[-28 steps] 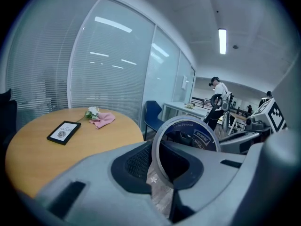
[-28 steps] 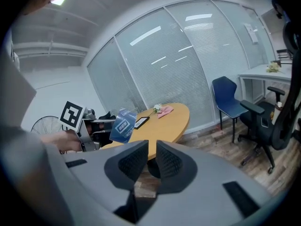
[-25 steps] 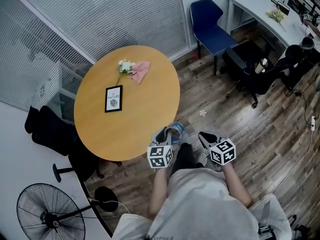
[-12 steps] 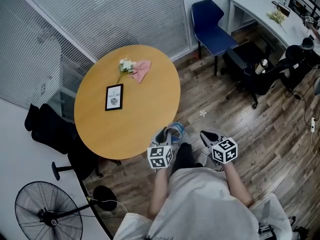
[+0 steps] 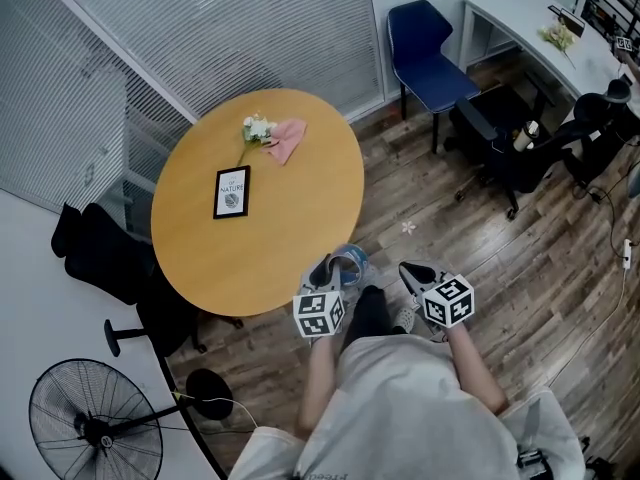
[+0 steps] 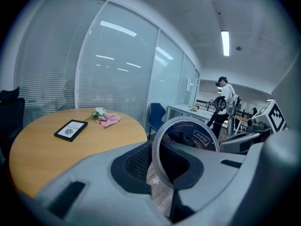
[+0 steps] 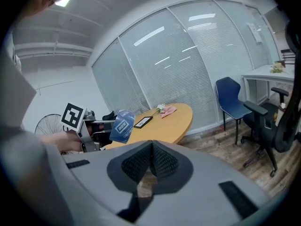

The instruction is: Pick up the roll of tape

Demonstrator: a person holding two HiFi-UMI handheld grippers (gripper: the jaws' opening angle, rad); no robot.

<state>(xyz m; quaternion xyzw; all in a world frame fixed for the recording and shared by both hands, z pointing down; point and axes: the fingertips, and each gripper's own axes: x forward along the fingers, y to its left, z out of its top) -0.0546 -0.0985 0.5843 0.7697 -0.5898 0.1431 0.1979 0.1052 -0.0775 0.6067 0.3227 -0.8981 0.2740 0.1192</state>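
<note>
The roll of tape (image 5: 351, 261), a grey ring with a blue label, hangs over the floor just off the near edge of the round table. My left gripper (image 5: 336, 267) is shut on it. In the left gripper view the tape roll (image 6: 203, 137) stands upright with its rim pinched between the left gripper's (image 6: 162, 168) pads. My right gripper (image 5: 409, 271) is beside it, to the right, shut with nothing in it. In the right gripper view the right gripper (image 7: 150, 157) shows its pads pressed together, and the tape roll (image 7: 122, 125) is off to its left.
A round wooden table (image 5: 300, 228) carries a framed picture (image 5: 231, 192), a small flower bunch (image 5: 256, 129) and a pink cloth (image 5: 287, 138). A blue chair (image 5: 428, 56), black office chairs (image 5: 520, 148), a white desk (image 5: 530, 28) and a floor fan (image 5: 95, 433) stand around.
</note>
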